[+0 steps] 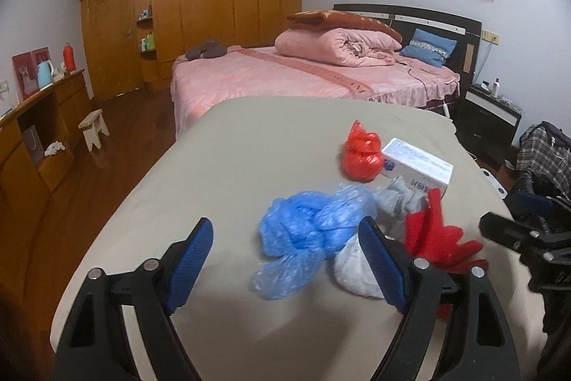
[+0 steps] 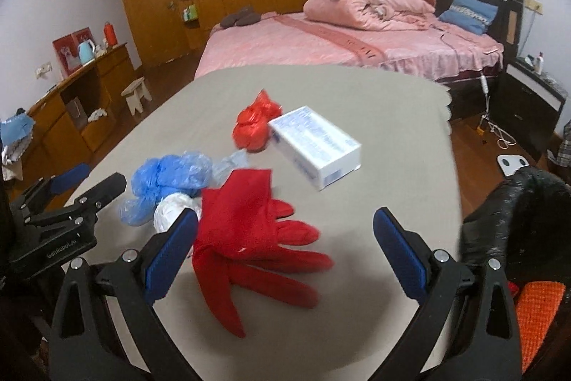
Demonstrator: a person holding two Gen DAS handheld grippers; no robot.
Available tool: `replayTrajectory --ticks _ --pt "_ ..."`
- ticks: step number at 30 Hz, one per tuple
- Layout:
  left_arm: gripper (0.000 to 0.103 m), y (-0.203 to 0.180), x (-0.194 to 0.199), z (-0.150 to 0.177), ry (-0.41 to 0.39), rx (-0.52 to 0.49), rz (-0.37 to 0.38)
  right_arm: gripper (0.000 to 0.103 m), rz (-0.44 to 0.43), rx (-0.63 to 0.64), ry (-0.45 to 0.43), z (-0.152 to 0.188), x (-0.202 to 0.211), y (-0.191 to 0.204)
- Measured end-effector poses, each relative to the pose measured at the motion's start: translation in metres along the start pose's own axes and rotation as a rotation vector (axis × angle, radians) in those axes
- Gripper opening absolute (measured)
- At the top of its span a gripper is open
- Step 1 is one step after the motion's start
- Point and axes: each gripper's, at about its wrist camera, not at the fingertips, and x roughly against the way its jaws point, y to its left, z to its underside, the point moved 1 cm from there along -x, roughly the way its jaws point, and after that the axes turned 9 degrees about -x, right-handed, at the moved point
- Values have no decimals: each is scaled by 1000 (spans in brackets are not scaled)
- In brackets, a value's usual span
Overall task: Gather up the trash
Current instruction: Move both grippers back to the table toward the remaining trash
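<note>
Bedroom table [image 2: 357, 95], red glove [image 2: 249, 245] between open right tongs [image 2: 285, 252]

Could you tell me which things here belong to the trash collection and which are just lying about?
For the job:
- crumpled blue plastic bag
- knotted red plastic bag
- white cardboard box
- red rubber glove
- white crumpled plastic wad
- black bin bag, probably the receptacle

Just lying about:
- folded pink quilt
- blue pillow
- small wooden stool
- pale blue kettle

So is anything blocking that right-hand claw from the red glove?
Nothing visible. The right gripper is open above the flat red rubber glove on the grey table, with no object between them.
</note>
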Motion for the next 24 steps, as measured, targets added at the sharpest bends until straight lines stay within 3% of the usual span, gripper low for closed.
replayTrajectory --ticks 9,15,18,21,22,24 --pt "82 10 -12 9 15 22 -1 93 8 21 53 13 -34 14" --pt "82 11 -14 11 16 28 3 79 6 21 107 19 -53 16" --pt "82 12 -16 11 16 30 3 52 -31 25 142 20 -58 19" --pt "82 12 -16 11 15 30 4 32 -78 40 162 23 -56 24" --pt "82 12 -16 11 15 31 4 20 -91 42 166 23 -55 25" --pt "82 13 -16 11 12 35 6 14 -115 44 175 24 -51 26"
